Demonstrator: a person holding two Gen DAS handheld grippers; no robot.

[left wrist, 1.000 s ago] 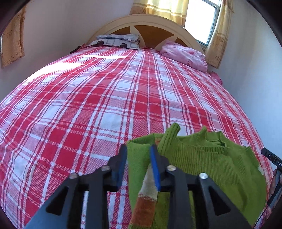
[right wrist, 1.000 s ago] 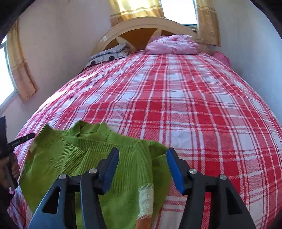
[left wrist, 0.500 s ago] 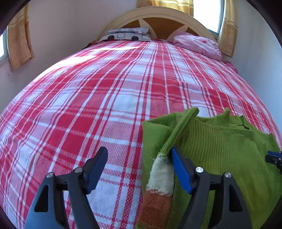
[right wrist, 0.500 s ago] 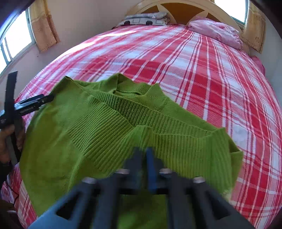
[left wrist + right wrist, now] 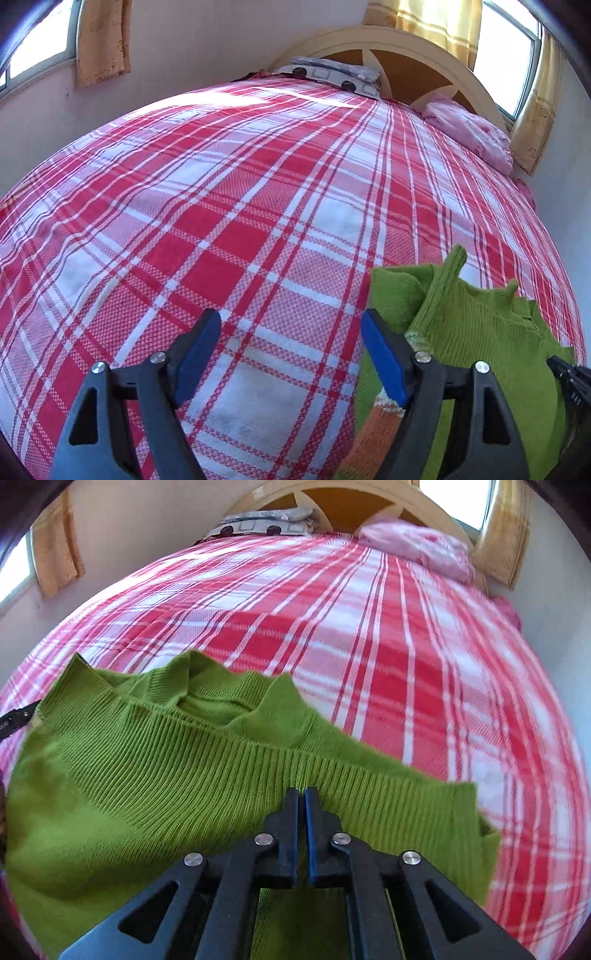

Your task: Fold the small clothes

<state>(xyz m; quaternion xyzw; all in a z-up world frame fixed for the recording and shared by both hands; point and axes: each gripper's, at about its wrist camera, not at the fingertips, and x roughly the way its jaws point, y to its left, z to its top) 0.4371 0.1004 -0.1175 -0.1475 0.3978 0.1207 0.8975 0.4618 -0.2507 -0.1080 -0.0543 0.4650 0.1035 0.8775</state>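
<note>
Green ribbed knit fills the lower half of my right wrist view: the sweater [image 5: 155, 790] lies flat on the bed [image 5: 424, 657], its long axis running left to right across the frame, collar toward the headboard. My right hand-held gripper [image 5: 302, 801] sits at bottom centre, tilted steeply down; its jaws are nearly closed and just starting to part, pinching the sweater's ribbed fabric. In my left wrist view, my left hand-held gripper [image 5: 291, 347] hangs at the bottom, jaws wide, widening, and empty over bare plaid bedsheet. The sweater [image 5: 480, 332] lies to its right, in the lower right corner, one sleeve with an orange cuff [image 5: 373, 432] trailing behind the right finger. My right hand is nearer the garment. Farther back, pillows rest against the headboard.
</note>
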